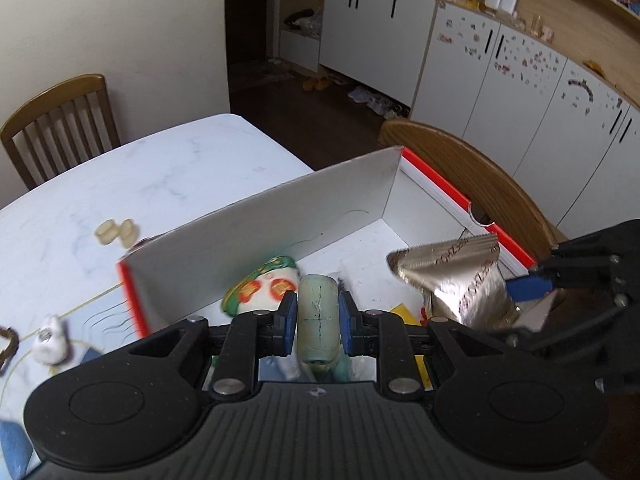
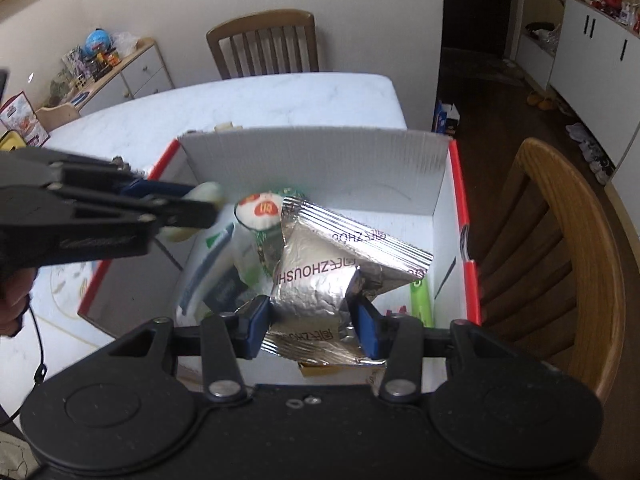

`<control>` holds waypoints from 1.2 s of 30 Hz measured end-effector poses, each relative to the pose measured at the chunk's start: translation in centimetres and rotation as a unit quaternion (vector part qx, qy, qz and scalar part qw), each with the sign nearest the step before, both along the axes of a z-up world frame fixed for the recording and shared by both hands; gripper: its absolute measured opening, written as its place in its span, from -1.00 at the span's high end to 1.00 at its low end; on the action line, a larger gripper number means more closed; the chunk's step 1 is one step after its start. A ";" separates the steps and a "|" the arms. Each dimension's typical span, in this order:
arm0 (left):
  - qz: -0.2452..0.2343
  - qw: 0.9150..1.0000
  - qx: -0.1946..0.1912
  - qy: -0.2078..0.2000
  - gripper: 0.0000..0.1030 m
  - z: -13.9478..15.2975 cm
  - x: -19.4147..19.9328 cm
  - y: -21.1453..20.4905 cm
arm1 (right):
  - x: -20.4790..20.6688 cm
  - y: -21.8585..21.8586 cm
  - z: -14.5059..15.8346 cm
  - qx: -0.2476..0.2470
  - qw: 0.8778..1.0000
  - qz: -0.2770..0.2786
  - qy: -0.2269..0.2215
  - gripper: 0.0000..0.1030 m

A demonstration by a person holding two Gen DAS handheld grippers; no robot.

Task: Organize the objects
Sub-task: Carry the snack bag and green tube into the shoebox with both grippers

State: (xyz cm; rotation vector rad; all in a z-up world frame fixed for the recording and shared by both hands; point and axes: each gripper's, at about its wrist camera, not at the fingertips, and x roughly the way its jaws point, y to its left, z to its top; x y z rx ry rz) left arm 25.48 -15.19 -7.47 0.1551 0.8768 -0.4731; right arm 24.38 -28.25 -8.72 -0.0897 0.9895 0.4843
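Observation:
A white cardboard box with a red rim (image 1: 280, 216) (image 2: 320, 160) stands on the marble table. My left gripper (image 1: 318, 314) is shut on a pale green cylinder-shaped object (image 1: 318, 312) and holds it above the box's near left side; in the right wrist view it shows as a pale blur (image 2: 202, 196) at the left gripper (image 2: 200, 208). My right gripper (image 2: 312, 320) is shut on a silver foil snack packet (image 2: 340, 264) (image 1: 456, 280) above the box's right side. Inside the box lie a green and white packet with red marks (image 1: 260, 288) (image 2: 260, 210) and other packets.
Two small cream-coloured pieces (image 1: 118, 232) lie on the table (image 1: 120, 184) behind the box. A white figurine (image 1: 50, 338) lies at the left on a blue-patterned mat. Wooden chairs stand at the far end (image 2: 264, 44) and right beside the box (image 2: 560, 248).

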 end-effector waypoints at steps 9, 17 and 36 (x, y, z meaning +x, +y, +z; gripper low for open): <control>-0.011 0.999 0.037 0.033 0.58 -3.3 2.1 -3.2 | 0.9 0.0 -1.9 -0.015 0.999 0.024 0.023 0.13; -0.010 0.996 0.065 0.067 0.58 -5.7 3.0 -4.3 | 1.8 0.2 -3.6 -0.020 0.999 0.035 0.034 0.13; 0.016 0.994 0.055 0.098 0.57 -5.6 3.4 -3.3 | 1.9 -0.9 -3.3 0.012 0.999 0.025 0.047 -0.20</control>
